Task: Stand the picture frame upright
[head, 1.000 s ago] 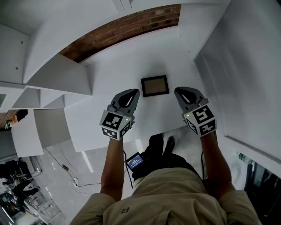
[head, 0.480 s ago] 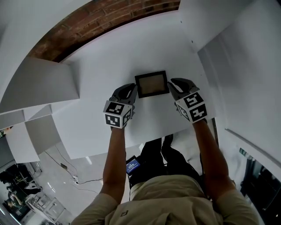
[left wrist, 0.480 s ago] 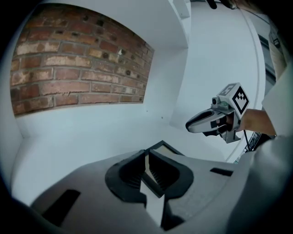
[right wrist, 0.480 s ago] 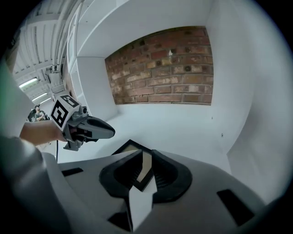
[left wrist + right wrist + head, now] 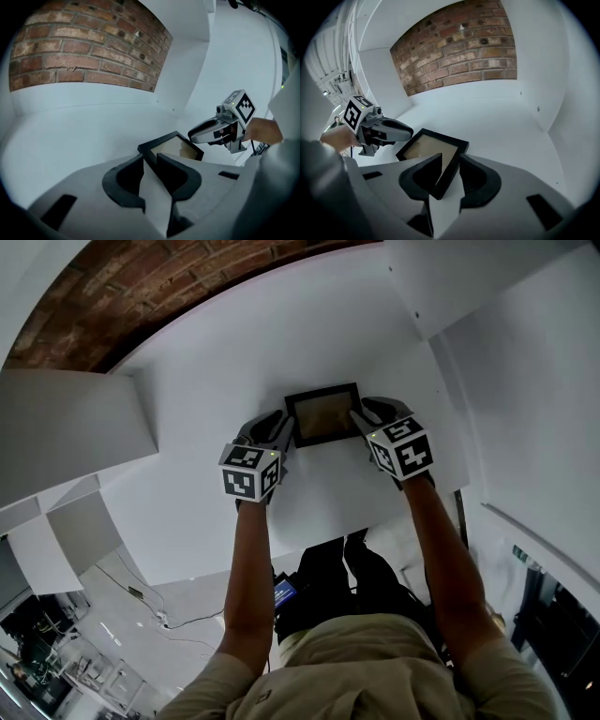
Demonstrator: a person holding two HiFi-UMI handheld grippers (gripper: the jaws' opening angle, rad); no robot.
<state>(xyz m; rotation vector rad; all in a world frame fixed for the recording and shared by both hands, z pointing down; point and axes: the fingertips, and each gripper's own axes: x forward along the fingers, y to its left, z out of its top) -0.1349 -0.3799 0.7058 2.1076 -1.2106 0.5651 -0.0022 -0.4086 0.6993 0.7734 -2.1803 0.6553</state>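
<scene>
Picture frame [image 5: 323, 414] lies flat and face up on the white bench [image 5: 216, 362]. It sits roughly midway between the near edge and the far edge under the brick wall [image 5: 141, 296], right of centre. The border is black and holds a tan panel [image 5: 431, 152].

Left hand-held gripper [image 5: 283, 429] is at the frame's left edge. Its jaws are apart and have just been opening, with the border between them and not clamped.

Right hand-held gripper [image 5: 359, 414] is at the right edge. Its jaws are wider apart, also just been opening, border between them, no clamp.

Frame not yet upright.
</scene>
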